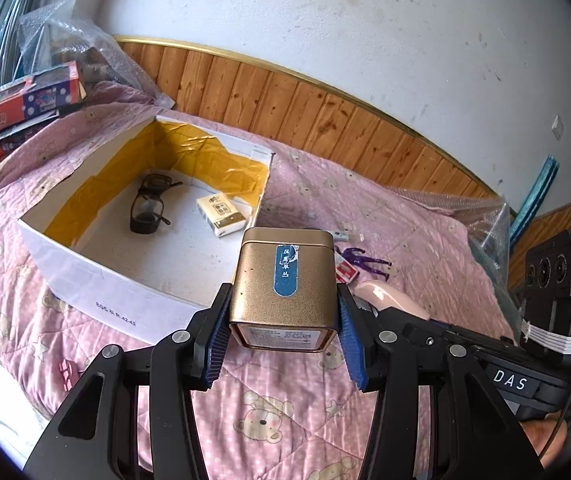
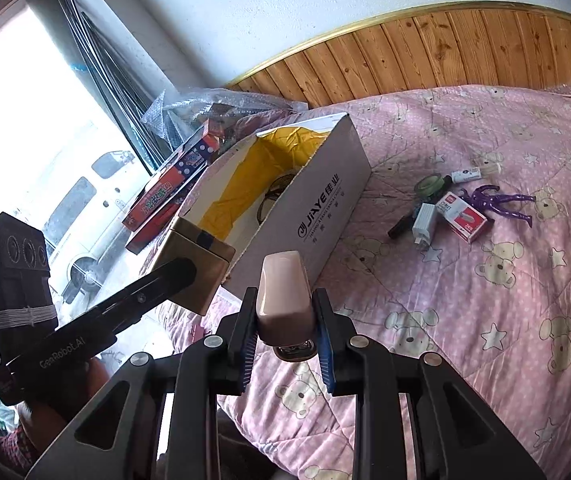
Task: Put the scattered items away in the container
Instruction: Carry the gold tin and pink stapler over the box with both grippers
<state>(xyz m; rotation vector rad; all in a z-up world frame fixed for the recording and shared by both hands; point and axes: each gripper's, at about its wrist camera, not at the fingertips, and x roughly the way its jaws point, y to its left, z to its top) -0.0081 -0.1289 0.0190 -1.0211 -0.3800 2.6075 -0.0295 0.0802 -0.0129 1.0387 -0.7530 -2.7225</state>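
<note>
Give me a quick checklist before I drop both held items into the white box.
1. Left gripper jaws clamped on the gold tin: ok.
2. Right gripper jaws clamped on the pink stapler: ok.
3. White box open on top: ok.
4. Free floor space beside the glasses and tissue pack: ok.
5. Tin above the box opening: not ok, it is short of the near wall.
6. Grippers clear of each other: cannot tell, they are close.
</note>
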